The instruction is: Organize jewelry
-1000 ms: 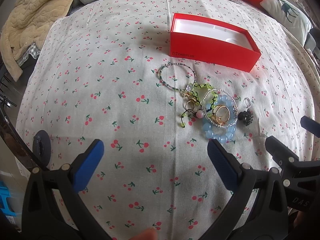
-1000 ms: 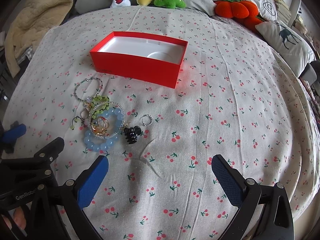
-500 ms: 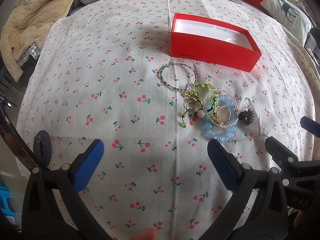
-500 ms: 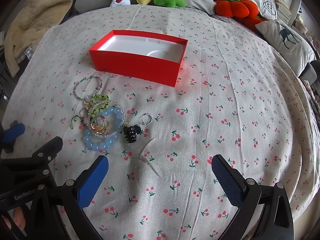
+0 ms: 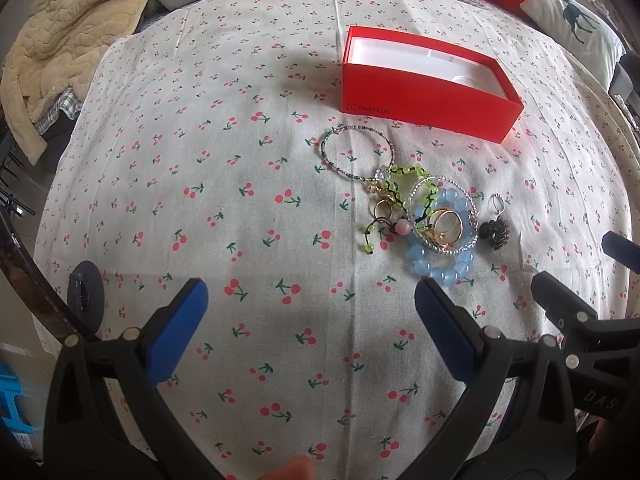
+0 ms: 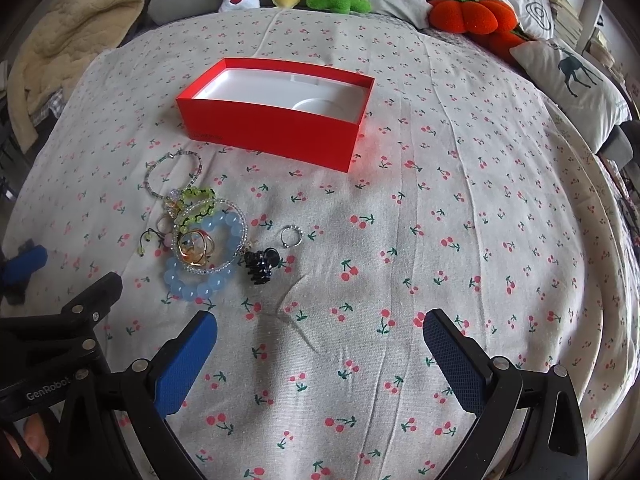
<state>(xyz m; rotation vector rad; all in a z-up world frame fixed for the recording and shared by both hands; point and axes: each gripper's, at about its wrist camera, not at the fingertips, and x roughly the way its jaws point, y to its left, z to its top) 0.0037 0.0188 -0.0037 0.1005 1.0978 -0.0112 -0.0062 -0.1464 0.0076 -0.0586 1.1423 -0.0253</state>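
While both tools hover over the near edge of the cherry-print bedspread (image 6: 480, 208), I judge the sorting has not begun: nothing lies in the box. My left gripper (image 5: 310, 324) and right gripper (image 6: 320, 354) each show blue pads spread wide, holding nothing. Just beyond them lies the jewelry heap: a blue bead bracelet (image 6: 200, 280) under a clear beaded bangle (image 6: 236, 216), gold rings (image 6: 196, 246) inside, a green bead cord (image 6: 196, 196), and a thin beaded bracelet (image 6: 176, 170) farthest out. Beside the heap sit a black claw clip (image 6: 262, 266) and a small silver ring (image 6: 291, 236), apart. Farther toward the bed's middle stands the open red box (image 6: 272, 128), white-lined. Next, I would lower one gripper onto a loose outlier, probably the clip. Legible writing: "ONEPLUS" on the box wall; "GenRobot" on the left tool's body; "DAS" on the right's.
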